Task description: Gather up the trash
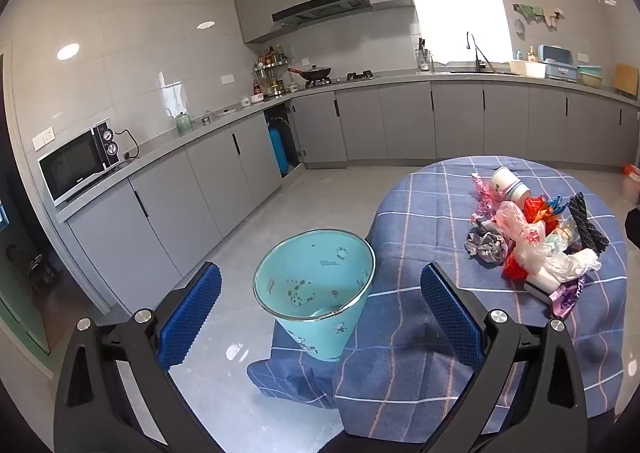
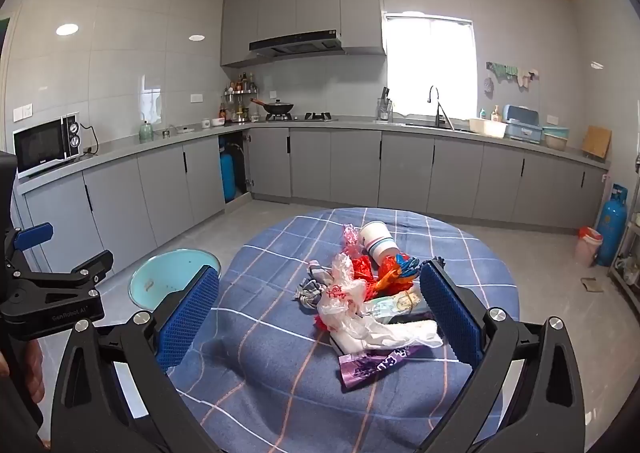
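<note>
1. Two hand-held grippers are in play, both with their blue ribbed pads spread wide and nothing between them: the left gripper (image 1: pixel 320 317) hangs above the floor beside the table, the right gripper (image 2: pixel 320 317) hovers over the tabletop.
2. A loose heap of crumpled plastic bags and wrappers (image 2: pixel 360 293) lies near the middle of the round table covered in a blue checked cloth (image 2: pixel 260 353), with a white paper cup with blue bands (image 2: pixel 378 241) tipped on its side at the far edge of the heap.
3. A pale turquoise plastic waste bin (image 1: pixel 316 281) stands on the grey floor, touching the hanging cloth, probably placed there so each piece has only a short carry.
4. Nearest the right gripper is a purple foil wrapper (image 2: pixel 368 367), flat on the cloth; it looks like the easiest first pick.
5. Thin film may slip or drag neighbouring pieces along.
</note>
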